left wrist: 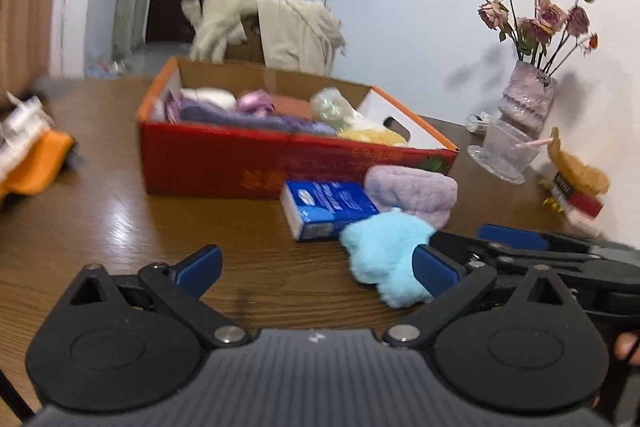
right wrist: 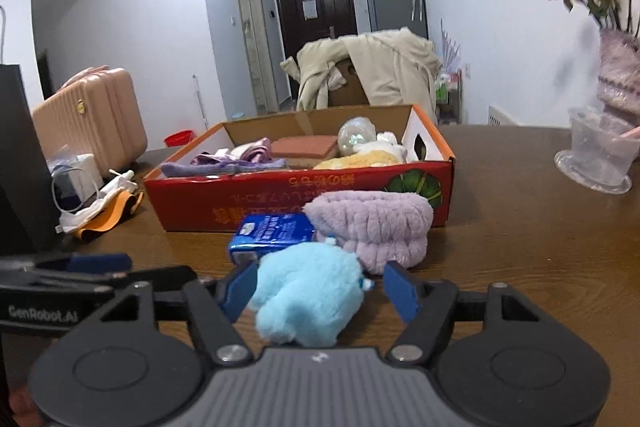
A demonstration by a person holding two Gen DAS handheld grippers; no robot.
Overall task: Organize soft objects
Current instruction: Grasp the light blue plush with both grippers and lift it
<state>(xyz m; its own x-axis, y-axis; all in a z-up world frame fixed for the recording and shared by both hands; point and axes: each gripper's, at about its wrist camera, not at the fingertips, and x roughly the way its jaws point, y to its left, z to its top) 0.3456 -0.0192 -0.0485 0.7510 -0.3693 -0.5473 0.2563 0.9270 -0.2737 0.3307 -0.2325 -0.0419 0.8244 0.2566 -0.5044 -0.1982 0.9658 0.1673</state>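
A light blue plush toy lies on the brown table between the fingers of my right gripper. The left pad touches its fur and the right pad stands a little clear, so the gripper is open around it. Just behind the toy are a blue tissue pack and a lilac fluffy band. Behind those is a red cardboard box holding several soft things. My left gripper is open over bare table, with the plush toy at its right finger.
A vase of dried roses and a clear plastic cup stand at the right by the wall. Orange and white cloth lies on the table's left. A coat-draped chair stands behind the box, and a pink suitcase is on the floor to the left.
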